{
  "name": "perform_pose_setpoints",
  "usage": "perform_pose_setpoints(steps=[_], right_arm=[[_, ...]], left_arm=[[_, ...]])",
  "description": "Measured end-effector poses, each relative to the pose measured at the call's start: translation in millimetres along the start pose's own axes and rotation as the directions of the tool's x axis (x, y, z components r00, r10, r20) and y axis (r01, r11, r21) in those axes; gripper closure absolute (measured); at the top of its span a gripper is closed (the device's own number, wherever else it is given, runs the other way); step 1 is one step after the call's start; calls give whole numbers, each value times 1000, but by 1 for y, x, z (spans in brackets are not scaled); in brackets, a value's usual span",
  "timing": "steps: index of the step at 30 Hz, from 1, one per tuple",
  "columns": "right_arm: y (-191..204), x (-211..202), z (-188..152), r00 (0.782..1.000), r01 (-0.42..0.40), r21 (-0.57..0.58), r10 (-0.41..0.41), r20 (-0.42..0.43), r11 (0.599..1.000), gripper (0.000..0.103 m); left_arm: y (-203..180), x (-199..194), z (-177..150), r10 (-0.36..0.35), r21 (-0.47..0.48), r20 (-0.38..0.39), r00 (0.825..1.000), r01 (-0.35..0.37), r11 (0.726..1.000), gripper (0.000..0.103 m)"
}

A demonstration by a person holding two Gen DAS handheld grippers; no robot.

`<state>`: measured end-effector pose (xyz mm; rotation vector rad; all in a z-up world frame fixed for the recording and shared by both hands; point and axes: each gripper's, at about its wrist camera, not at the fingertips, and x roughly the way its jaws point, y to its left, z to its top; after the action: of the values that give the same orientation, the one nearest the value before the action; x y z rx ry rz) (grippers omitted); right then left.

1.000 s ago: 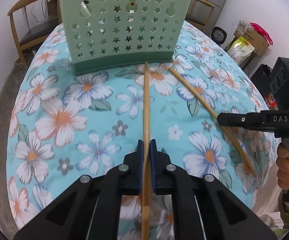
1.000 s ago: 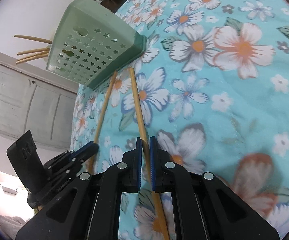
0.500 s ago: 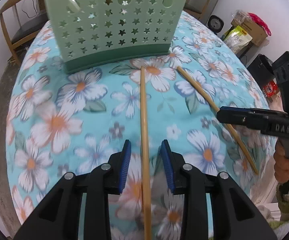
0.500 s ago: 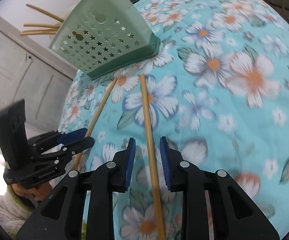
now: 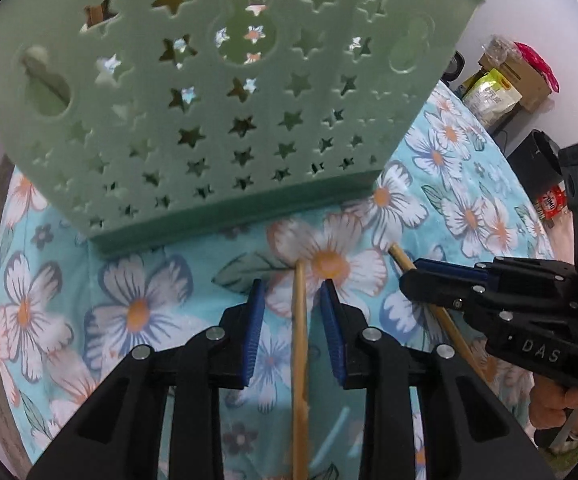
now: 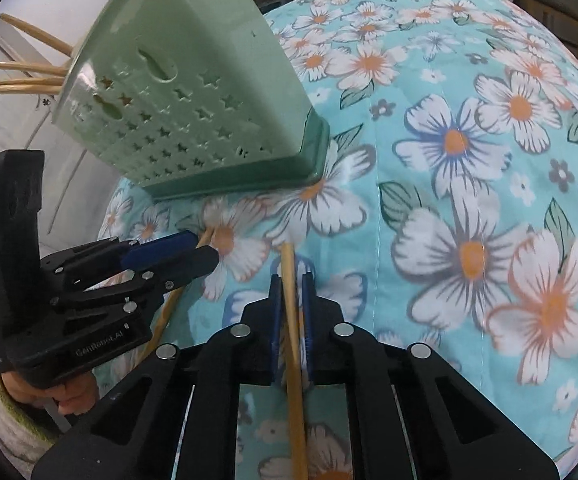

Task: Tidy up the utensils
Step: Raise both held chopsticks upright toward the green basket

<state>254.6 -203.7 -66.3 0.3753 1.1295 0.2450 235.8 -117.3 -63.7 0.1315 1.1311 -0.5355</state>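
A pale green utensil holder with star-shaped holes stands on the floral tablecloth; several chopsticks stick out of its top. Two more bamboo chopsticks lie on the cloth, their far ends near its base. My left gripper straddles one chopstick near that end. Its jaws are closing, with a gap on each side of the stick. My right gripper is shut on the other chopstick near its tip. The two views show each other's gripper: the right gripper and the left gripper.
The holder's wall rises just ahead of both grippers. Boxes and bags sit on the floor beyond the table's right edge. A hand holds the right gripper's handle. A white cabinet stands behind the holder.
Both grippers opened and slid forward along their chopsticks toward the holder. The right one has shut again near the stick's tip; the left one's pads still stand apart.
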Motion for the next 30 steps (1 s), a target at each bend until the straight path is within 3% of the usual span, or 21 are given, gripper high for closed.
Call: perform_pose_setpoints(steps=[2, 6, 10, 15, 23, 30], right_arm=[[1, 1, -1, 1000, 3, 0, -3, 3, 1000, 98], [1, -5, 0, 1000, -4, 7, 4, 17, 1000, 98], [3, -27, 2, 998, -16, 7, 16, 54, 1000, 98], [6, -72, 3, 989, -43, -5, 44, 140, 999, 98], [24, -151, 6, 943, -66, -45, 77, 323, 997, 98], [30, -176, 1, 921, -52, -51, 67, 383, 997, 99]], left_arm=[[-2, 0, 0, 22, 14, 12, 1000, -22, 1000, 80], [-2, 0, 0, 37, 16, 26, 999, -37, 999, 98], [2, -15, 1, 26, 1, 47, 999, -27, 1000, 98], [2, -62, 4, -28, -12, 137, 990, 30, 999, 98], [10, -160, 1, -107, -10, 323, 940, 117, 993, 98], [12, -197, -6, -135, -5, 395, 909, 149, 989, 98]])
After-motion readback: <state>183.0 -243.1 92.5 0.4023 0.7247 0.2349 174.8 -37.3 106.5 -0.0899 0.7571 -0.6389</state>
